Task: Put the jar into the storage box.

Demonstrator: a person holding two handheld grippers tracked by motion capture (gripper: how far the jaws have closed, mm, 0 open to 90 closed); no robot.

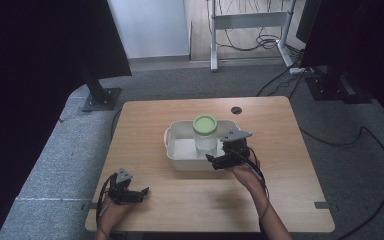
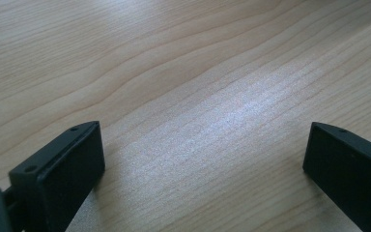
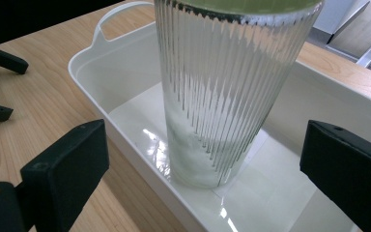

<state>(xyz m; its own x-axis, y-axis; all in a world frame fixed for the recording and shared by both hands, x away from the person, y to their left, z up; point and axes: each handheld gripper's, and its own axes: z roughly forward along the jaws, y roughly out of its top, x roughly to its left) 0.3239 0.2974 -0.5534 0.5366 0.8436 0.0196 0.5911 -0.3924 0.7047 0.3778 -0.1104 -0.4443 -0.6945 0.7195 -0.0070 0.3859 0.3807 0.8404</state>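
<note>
From above, the ribbed jar (image 1: 205,135) is standing inside the white tub (image 1: 176,150); the right gripper (image 1: 219,159) is hovering at the tub's near rim. Left gripper (image 2: 203,159) is gaping empty over bare table. Right gripper's view: jaws spread wide, holding nothing; a skewed approach might tip the jar.

floor: grey carpet (image 1: 40,165) | far wall: white (image 1: 147,25) | black curtains (image 1: 25,75) at sides | cables (image 1: 280,80) on floor
</note>
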